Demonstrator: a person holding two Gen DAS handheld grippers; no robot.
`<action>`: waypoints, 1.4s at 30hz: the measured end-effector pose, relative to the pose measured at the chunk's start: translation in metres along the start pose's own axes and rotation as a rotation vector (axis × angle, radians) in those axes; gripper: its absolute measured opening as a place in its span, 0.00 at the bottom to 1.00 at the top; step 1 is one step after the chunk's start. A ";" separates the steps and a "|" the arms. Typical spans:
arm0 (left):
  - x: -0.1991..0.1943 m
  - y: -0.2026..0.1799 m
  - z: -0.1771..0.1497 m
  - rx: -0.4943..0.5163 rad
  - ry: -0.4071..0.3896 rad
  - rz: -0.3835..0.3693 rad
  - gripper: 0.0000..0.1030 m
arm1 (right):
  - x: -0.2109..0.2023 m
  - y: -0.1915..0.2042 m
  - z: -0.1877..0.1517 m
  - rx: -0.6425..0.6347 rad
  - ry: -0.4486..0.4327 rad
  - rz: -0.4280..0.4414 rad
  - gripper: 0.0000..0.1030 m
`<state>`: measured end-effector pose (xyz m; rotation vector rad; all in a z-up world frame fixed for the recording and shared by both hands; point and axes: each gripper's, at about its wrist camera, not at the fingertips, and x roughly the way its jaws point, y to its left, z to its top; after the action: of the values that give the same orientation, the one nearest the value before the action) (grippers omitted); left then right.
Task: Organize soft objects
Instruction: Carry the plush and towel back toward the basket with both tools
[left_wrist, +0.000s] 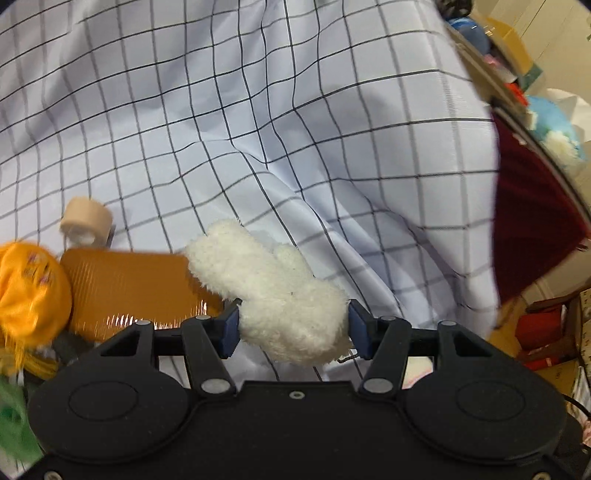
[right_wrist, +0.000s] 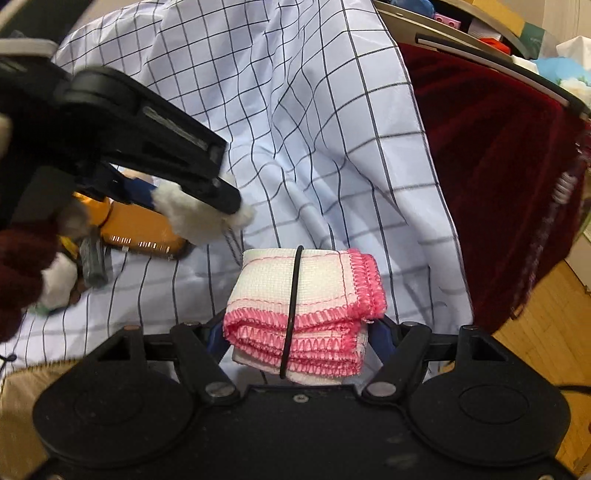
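— What can't you make out?

— The orange pouch (left_wrist: 129, 284) lies half behind the fluffy white toy (left_wrist: 280, 295), blurred at the left edge.

— And the toy?

— Pinched between the left gripper (left_wrist: 293, 325) jaws, partly closed, its long body slanting up-left over the checked sheet (left_wrist: 258, 129).

— The right gripper (right_wrist: 295, 332)?

— Clamped on a folded pink-edged cloth (right_wrist: 306, 291), banded, lying crosswise between the jaws.
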<state>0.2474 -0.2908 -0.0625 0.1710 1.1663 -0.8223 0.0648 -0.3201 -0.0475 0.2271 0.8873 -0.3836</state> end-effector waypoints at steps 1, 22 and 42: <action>-0.008 0.000 -0.007 -0.005 -0.004 0.004 0.53 | -0.004 0.001 -0.004 -0.005 0.000 -0.001 0.70; -0.172 0.022 -0.175 -0.266 -0.240 0.187 0.53 | -0.115 0.030 -0.048 -0.027 -0.186 0.165 0.70; -0.188 0.036 -0.282 -0.491 -0.312 0.330 0.54 | -0.154 0.055 -0.091 -0.067 -0.226 0.316 0.71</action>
<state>0.0335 -0.0284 -0.0283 -0.1640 0.9767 -0.2445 -0.0647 -0.2029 0.0197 0.2523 0.6276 -0.0826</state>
